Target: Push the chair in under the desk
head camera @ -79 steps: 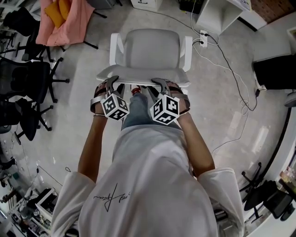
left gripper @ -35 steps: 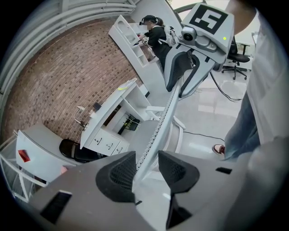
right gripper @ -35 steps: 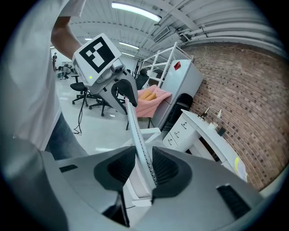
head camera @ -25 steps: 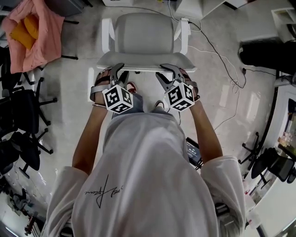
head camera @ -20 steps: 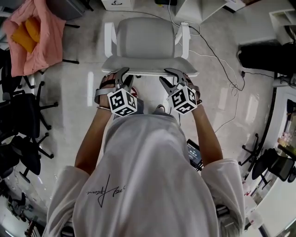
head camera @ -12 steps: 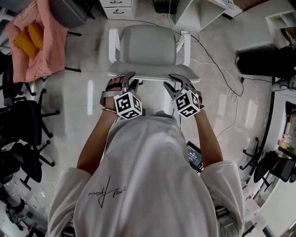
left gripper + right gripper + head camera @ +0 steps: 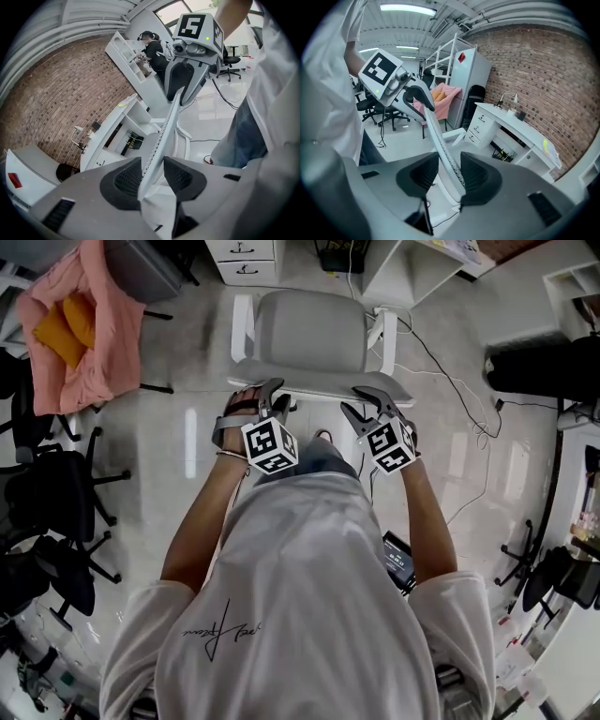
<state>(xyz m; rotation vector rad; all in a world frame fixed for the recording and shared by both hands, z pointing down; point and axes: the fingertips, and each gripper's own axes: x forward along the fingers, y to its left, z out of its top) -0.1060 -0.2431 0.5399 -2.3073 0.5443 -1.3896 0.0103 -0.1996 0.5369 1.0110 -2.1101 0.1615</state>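
Holding the chair (image 7: 309, 334) by the top of its backrest (image 7: 319, 388), I stood right behind it, with its seat pointing at the white desk (image 7: 520, 126) ahead. The chair was near the desk but, as far as I could tell, not under it yet. My left gripper (image 7: 280, 391) was pinching the thin top rim near its left end, with both pads against it. My right gripper (image 7: 351, 399) sat near the right end with the rim between its pads, but its jaws had just been opening and I saw a gap on one side, so it was not squeezing. I thought the chair would be light and would move easily on the smooth floor (image 7: 187, 427), though I could not see its feet. The backrest looked like a thin mesh in a hard frame, so I guessed it would bend a bit if I pushed on the middle. The rim near both ends, above the armrests (image 7: 242, 324), seemed the best place to hold, so the chair would go straight. A cable (image 7: 441, 343) lay on the floor to the right and could get in the way.
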